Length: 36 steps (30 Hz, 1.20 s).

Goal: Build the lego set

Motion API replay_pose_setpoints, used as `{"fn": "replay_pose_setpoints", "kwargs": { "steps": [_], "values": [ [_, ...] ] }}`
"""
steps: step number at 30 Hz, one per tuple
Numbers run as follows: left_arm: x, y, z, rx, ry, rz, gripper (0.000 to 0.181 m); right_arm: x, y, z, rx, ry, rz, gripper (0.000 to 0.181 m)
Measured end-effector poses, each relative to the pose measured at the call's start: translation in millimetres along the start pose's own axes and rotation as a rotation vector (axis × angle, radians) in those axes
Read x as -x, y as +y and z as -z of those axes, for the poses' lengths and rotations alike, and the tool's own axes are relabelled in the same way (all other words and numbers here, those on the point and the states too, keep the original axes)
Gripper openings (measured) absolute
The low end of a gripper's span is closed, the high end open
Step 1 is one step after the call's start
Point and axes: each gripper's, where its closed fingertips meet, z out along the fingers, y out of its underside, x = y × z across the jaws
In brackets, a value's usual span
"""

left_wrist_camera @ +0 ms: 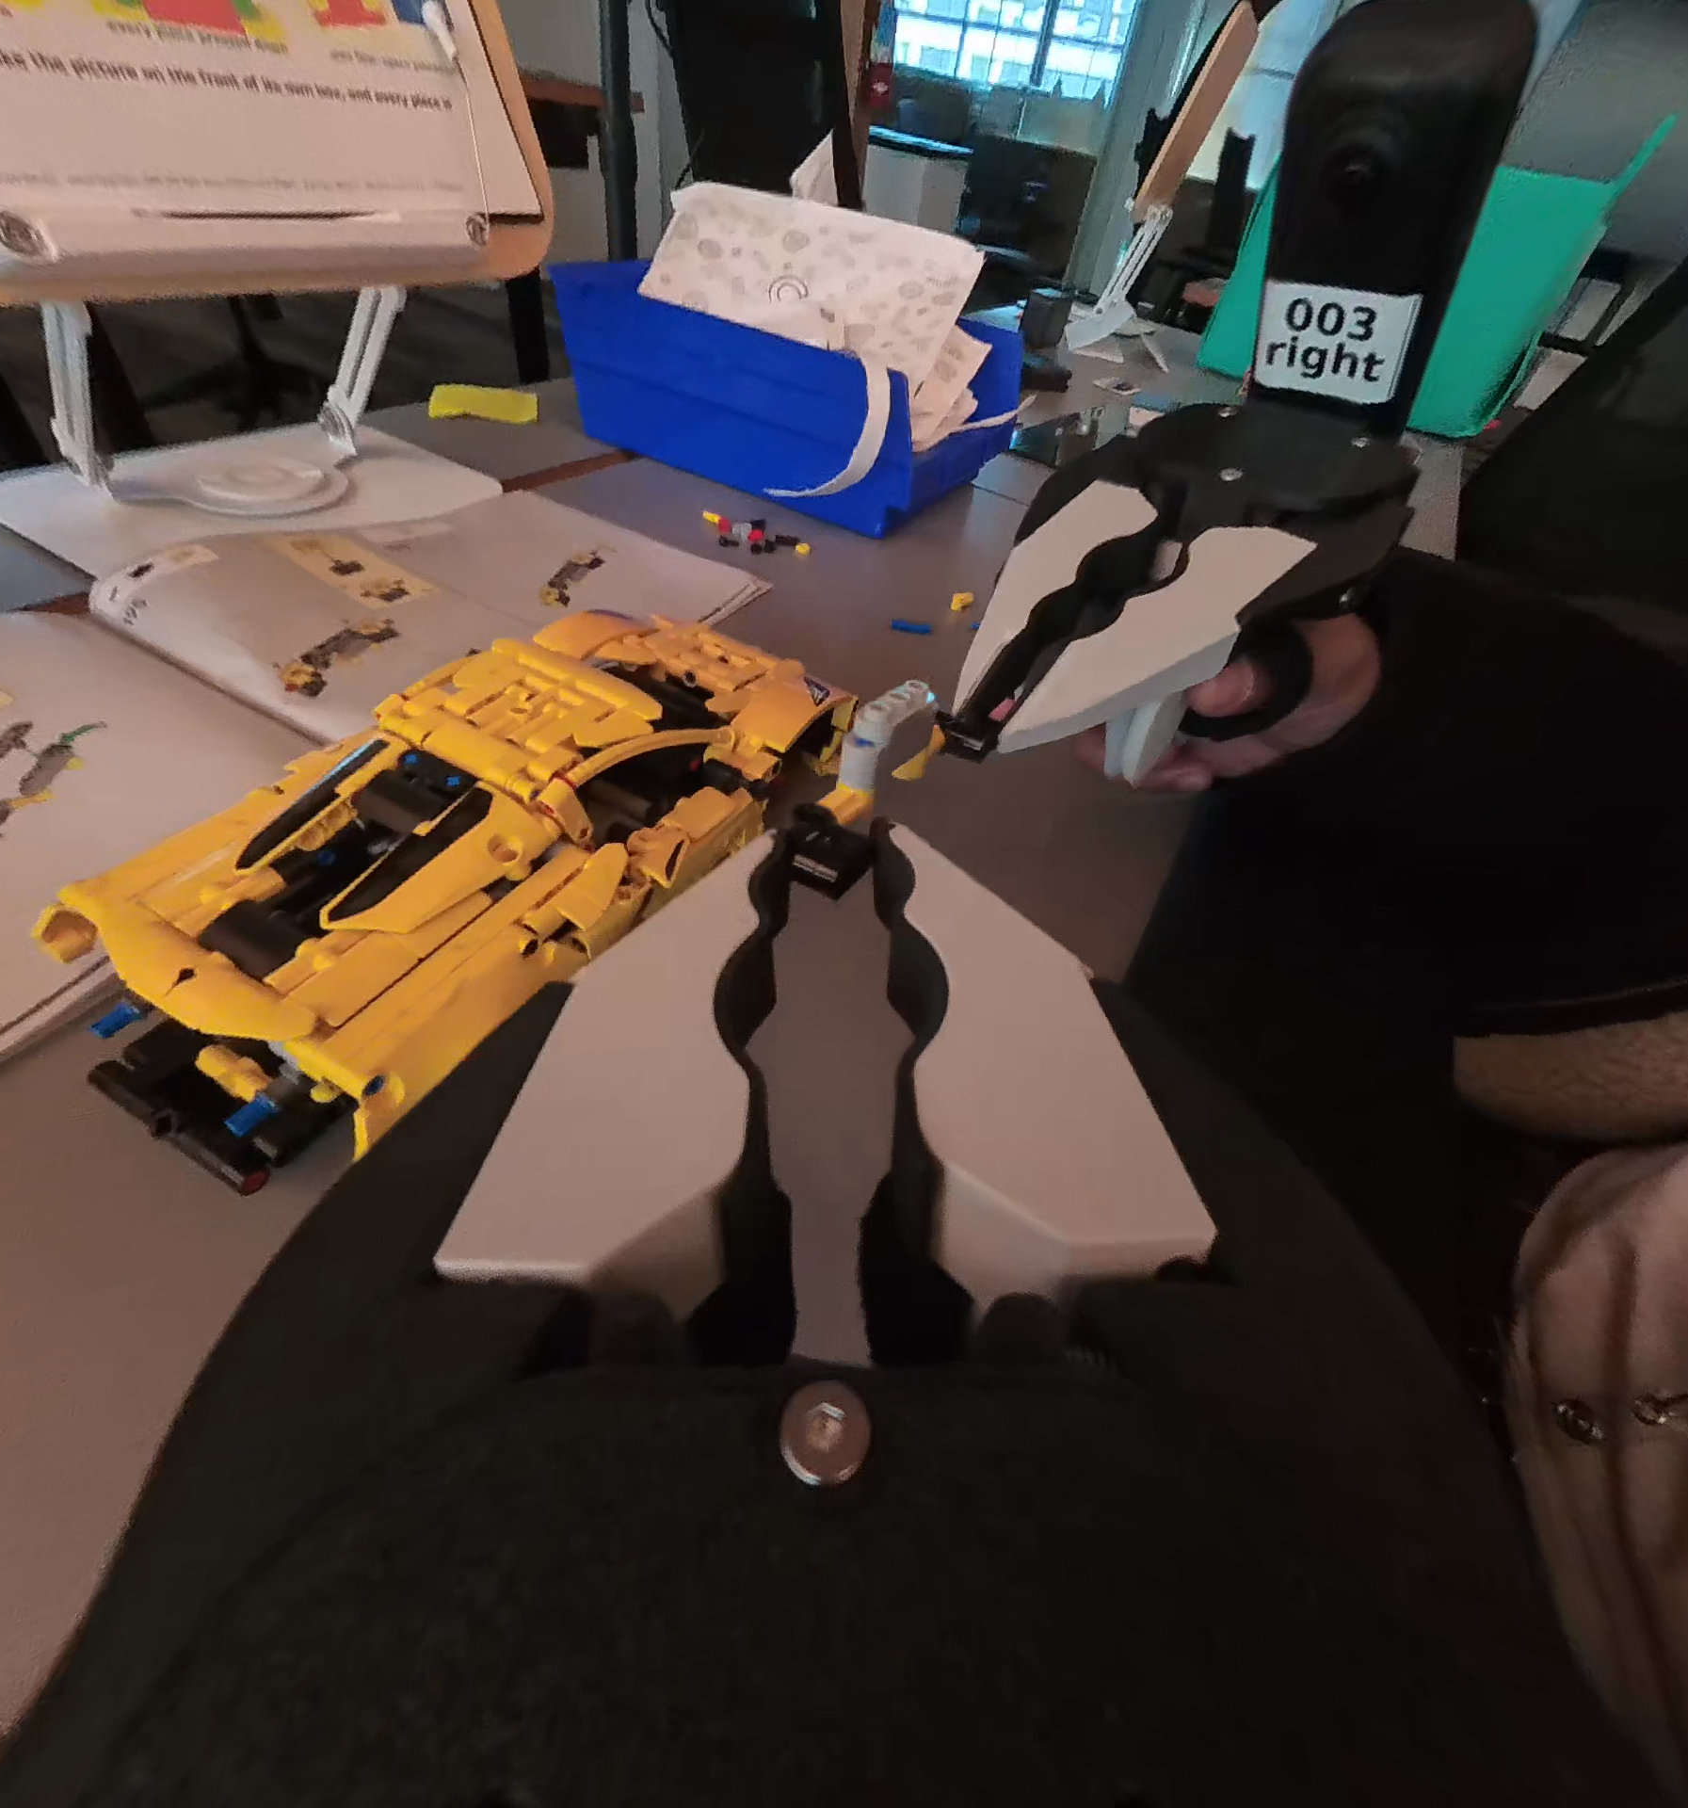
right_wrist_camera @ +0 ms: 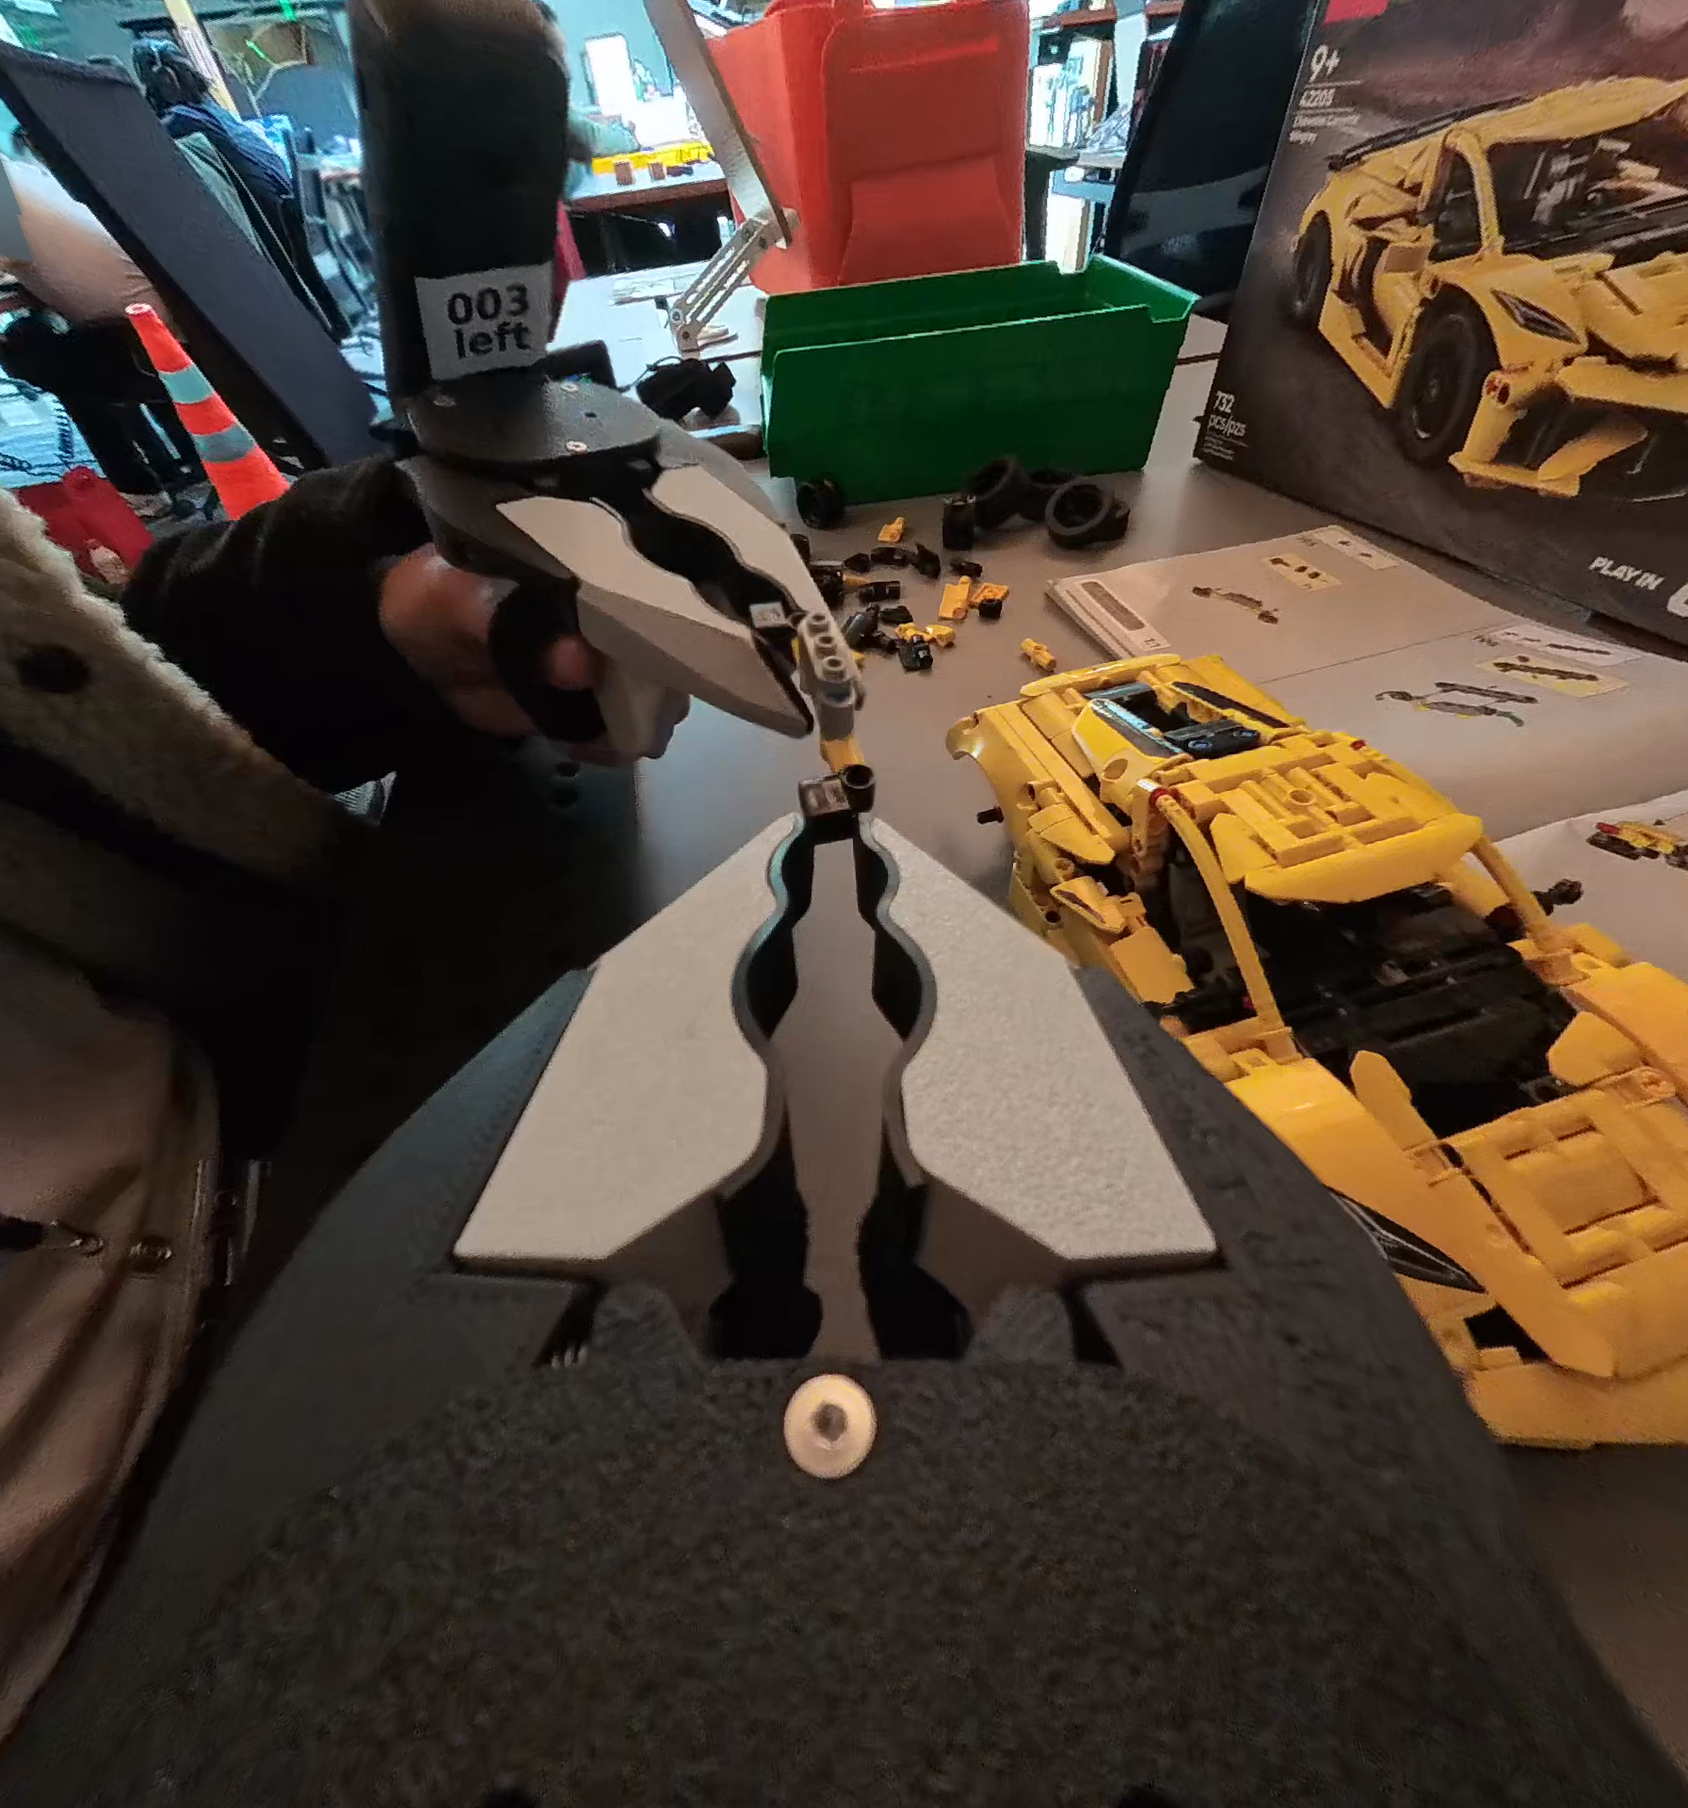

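Car: yellow car point(right_wrist_camera: 1387, 978) body mostly assembled, wheel-less, on table point(right_wrist_camera: 918, 763), right of both tools.
Left gripper point(right_wrist_camera: 800, 665): closed on grey beam point(right_wrist_camera: 825, 675).
Right gripper point(right_wrist_camera: 830, 817): pinching black connector point(right_wrist_camera: 835, 791).
Left: tyres point(right_wrist_camera: 1065, 504), loose pieces point(right_wrist_camera: 918, 607) unfitted.

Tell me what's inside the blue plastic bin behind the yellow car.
The blue plastic bin holds crumpled white printed paper bags, with a white strip spilling over its front wall. Anything beneath the bags is covered, so loose pieces cannot be confirmed.
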Motion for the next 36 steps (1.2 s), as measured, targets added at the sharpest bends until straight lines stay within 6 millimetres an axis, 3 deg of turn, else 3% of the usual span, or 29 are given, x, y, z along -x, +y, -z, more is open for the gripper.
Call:
{"fn": "replay_pose_setpoints", "kwargs": {
  "steps": [7, 14, 22, 27, 30, 32, 36],
  "values": [
    [5, 0, 1, -0.008, -0.02, 0.018, 0.023, -2, -1, 2, -0.008, 0.007, -0.001, 0.006],
    [-1, -3, 4, -0.034, -0.002, -0.021, 0.015, 1, -2, 3, -0.02, -0.031, -0.034, 0.006],
    [-23, -12, 10, -0.104, 0.193, 0.083, 0.015, 8, -19, 15, -0.124, -0.144, -0.125, 0.007],
    [-36, -13, 12, -0.112, 0.282, 0.091, 0.015, 5, -20, 16, -0.136, -0.161, -0.182, 0.006],
    [-30, -13, 11, -0.11, 0.25, 0.098, 0.014, 3, -21, 16, -0.142, -0.134, -0.172, 0.008],
    [-17, -10, 10, -0.102, 0.178, 0.098, 0.015, -1, -24, 16, -0.161, -0.08, -0.126, 0.022],
    [-10, -8, 8, -0.095, 0.14, 0.103, 0.015, -15, -13, 4, -0.086, 0.08, -0.064, 0.034]
  ]
}}
